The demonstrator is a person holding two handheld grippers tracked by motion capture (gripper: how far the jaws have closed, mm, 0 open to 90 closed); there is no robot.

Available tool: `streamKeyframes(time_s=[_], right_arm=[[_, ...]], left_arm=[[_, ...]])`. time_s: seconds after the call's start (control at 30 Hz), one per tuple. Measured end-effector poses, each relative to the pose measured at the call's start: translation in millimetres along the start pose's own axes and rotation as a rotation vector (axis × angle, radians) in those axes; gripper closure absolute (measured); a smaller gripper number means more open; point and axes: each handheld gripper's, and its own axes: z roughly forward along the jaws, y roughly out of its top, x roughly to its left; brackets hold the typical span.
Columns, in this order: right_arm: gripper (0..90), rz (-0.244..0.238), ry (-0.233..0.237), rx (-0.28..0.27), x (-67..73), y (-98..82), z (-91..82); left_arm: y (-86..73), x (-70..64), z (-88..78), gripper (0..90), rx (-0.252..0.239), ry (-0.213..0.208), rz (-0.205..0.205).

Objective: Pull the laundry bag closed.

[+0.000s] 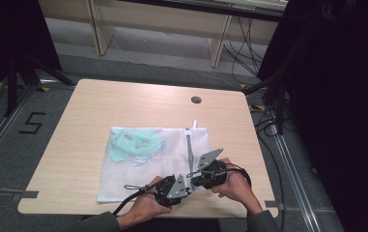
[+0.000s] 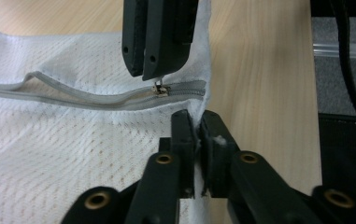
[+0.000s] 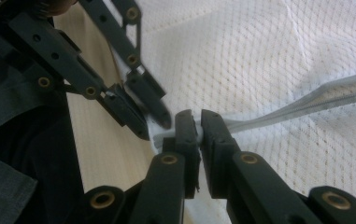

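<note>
At the lower centre of the high frame, the left gripper pinches the corner edge of the white mesh laundry bag while the right gripper clamps the small metal zipper pull; best to hold the corner taut and draw the pull straight along the grey zipper tape

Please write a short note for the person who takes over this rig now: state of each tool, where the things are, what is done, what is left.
Left tool: shut on the near corner of the white mesh laundry bag, just below the zipper's end.
Right tool: shut on the small metal zipper pull of the grey zipper.
Bag lies flat on the light wooden table; a pale green garment is inside at its far left.
Done: both grips are set.
Left: the zipper gapes open along its length; probably draw the pull along while the corner is held.
</note>
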Motion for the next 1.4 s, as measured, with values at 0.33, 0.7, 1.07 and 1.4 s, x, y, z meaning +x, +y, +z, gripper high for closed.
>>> streamKeyframes(time_s=[0.33,0.7,1.07,1.4], right_arm=[[86.6,0.007,0.017,0.014,-3.7,-3.4,5.8],[86.6,0.011,0.032,0.02,-12.6,-4.3,15.2],[86.6,-0.003,0.016,0.035,-20.0,-2.9,24.3],[86.6,0.002,-0.002,0.031,-29.4,-3.9,27.8]], left_arm=[[-1.0,0.3,-0.9,88.0,-0.008,-0.007,0.008],[-2.6,1.0,-0.8,88.1,-0.01,-0.033,-0.023],[-3.3,2.5,-2.9,88.3,-0.012,-0.062,-0.071],[-2.8,0.2,-2.8,88.3,-0.005,-0.081,-0.057]])
